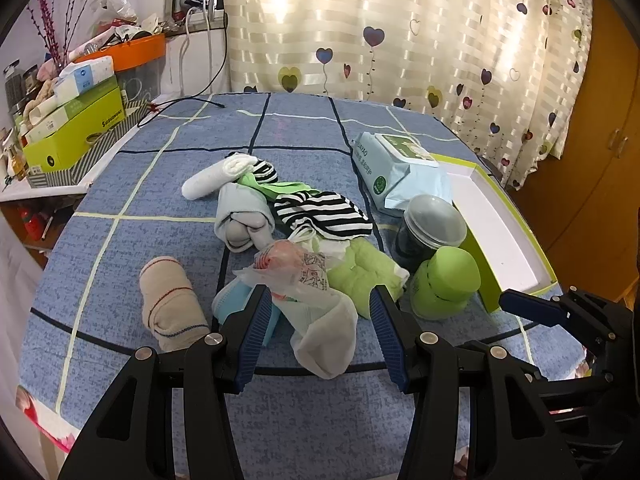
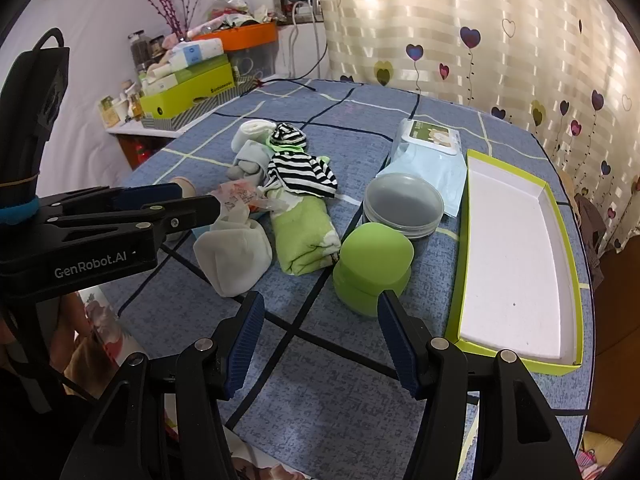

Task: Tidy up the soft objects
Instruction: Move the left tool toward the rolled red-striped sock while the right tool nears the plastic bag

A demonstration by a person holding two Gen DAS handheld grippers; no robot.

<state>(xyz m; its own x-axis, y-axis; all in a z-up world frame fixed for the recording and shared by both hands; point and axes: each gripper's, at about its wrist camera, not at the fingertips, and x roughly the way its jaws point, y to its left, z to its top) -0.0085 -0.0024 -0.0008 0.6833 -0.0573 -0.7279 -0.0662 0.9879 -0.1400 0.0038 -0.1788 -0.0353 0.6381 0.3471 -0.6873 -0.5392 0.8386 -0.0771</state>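
Observation:
Soft things lie heaped on the blue checked bed cover [image 1: 168,184]. My left gripper [image 1: 319,293] is open, its fingers on either side of a white sock [image 1: 328,336] and a crumpled plastic bag [image 1: 288,268]. Behind them are a green towel [image 1: 360,276], a black-and-white striped cloth [image 1: 320,212], a grey sock bundle [image 1: 244,216], a white roll [image 1: 212,180] and a beige rolled sock [image 1: 170,304]. My right gripper [image 2: 319,302] is open and empty, just in front of a green squishy lump [image 2: 372,268]. A white tray with a green rim [image 2: 516,248] lies empty on the right.
A clear lidded tub [image 2: 404,204] and a wipes pack [image 2: 428,148] stand between the pile and the tray. A cluttered side shelf with green boxes [image 1: 76,128] runs along the left. A heart-print curtain [image 1: 400,40] hangs behind. A black cable [image 1: 180,104] lies on the far cover.

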